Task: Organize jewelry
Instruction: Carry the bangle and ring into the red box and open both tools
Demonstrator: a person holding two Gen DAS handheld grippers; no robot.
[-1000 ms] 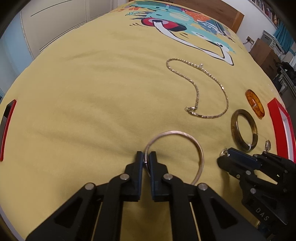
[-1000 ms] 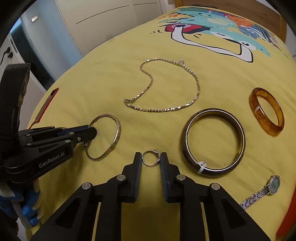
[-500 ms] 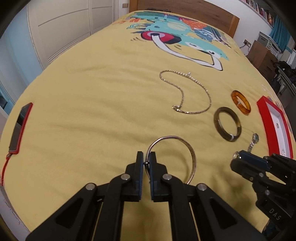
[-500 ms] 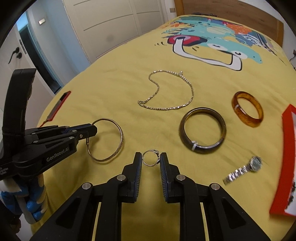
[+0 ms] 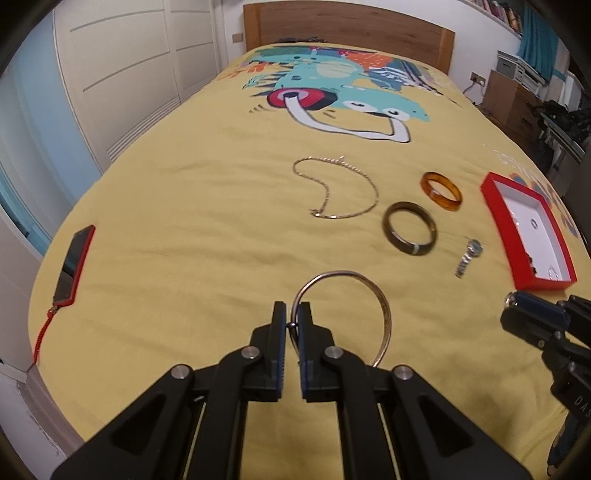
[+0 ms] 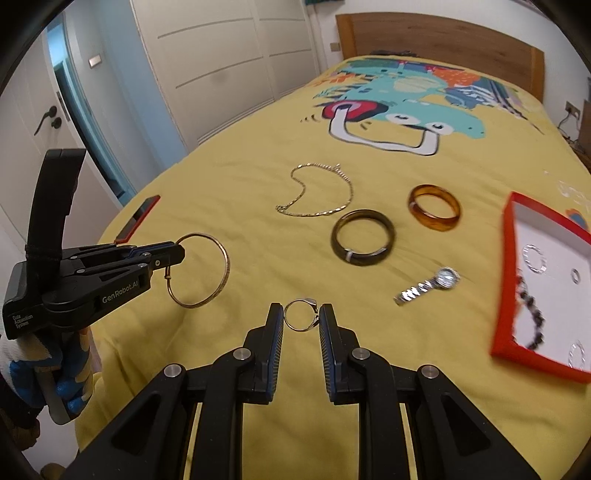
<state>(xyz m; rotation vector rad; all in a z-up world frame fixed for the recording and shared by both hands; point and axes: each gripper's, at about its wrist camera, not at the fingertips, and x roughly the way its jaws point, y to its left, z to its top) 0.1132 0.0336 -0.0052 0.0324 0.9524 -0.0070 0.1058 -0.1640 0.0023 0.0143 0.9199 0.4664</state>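
Note:
My left gripper [image 5: 291, 325] is shut on a thin metal bangle [image 5: 380, 302] and holds it above the yellow bedspread; it also shows in the right wrist view [image 6: 221, 277]. My right gripper [image 6: 301, 319] is shut on a small silver ring [image 6: 295, 328], also lifted. A red jewelry box [image 6: 508, 258] with white lining lies at the right and holds rings and a dark bead bracelet [image 6: 532, 314]. On the bed lie a gold chain necklace [image 5: 369, 181], a dark bangle [image 5: 391, 232], an amber bangle [image 5: 441, 199] and a small wristwatch [image 5: 469, 254].
A phone in a red case [image 5: 72, 264] lies near the bed's left edge. A wooden headboard [image 5: 351, 26] is at the far end. White wardrobe doors [image 6: 221, 55] stand to the left, a dresser and clutter [image 5: 517, 96] to the right.
Both grippers have risen and pulled back from the bedspread with their jewelry, so the jewelry on the bed looks smaller and the red box has come fully into view at the right.

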